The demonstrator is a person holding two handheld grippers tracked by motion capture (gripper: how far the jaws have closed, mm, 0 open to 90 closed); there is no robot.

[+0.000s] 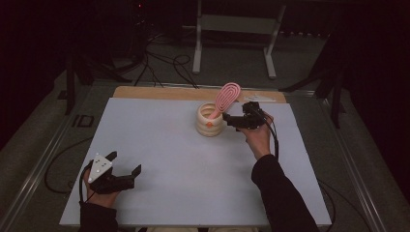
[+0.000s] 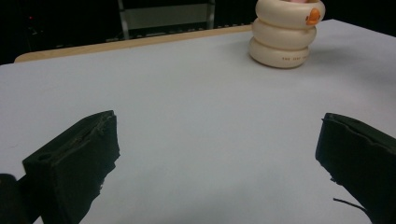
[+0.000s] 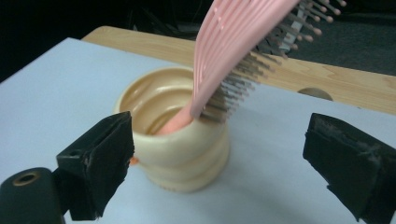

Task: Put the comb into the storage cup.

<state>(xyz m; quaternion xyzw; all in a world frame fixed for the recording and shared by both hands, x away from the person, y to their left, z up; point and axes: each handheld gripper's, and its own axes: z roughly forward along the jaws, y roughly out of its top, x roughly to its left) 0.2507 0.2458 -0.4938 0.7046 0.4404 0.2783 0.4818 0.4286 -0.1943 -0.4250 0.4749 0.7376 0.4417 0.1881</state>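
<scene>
The pink hairbrush stands handle-down in the cream ringed holder, its head leaning out over the rim, toward the back of the table. The right tool sits just beside the holder, jaws spread wide, gripping nothing; whether one jaw touches the holder is hard to tell. The left tool rests near the front-left corner, wide open and empty.

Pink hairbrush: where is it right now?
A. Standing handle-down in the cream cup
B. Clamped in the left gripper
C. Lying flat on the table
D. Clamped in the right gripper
A. The pink hairbrush leans with its handle inside the cream cup; the right gripper is open beside the cup.
</scene>
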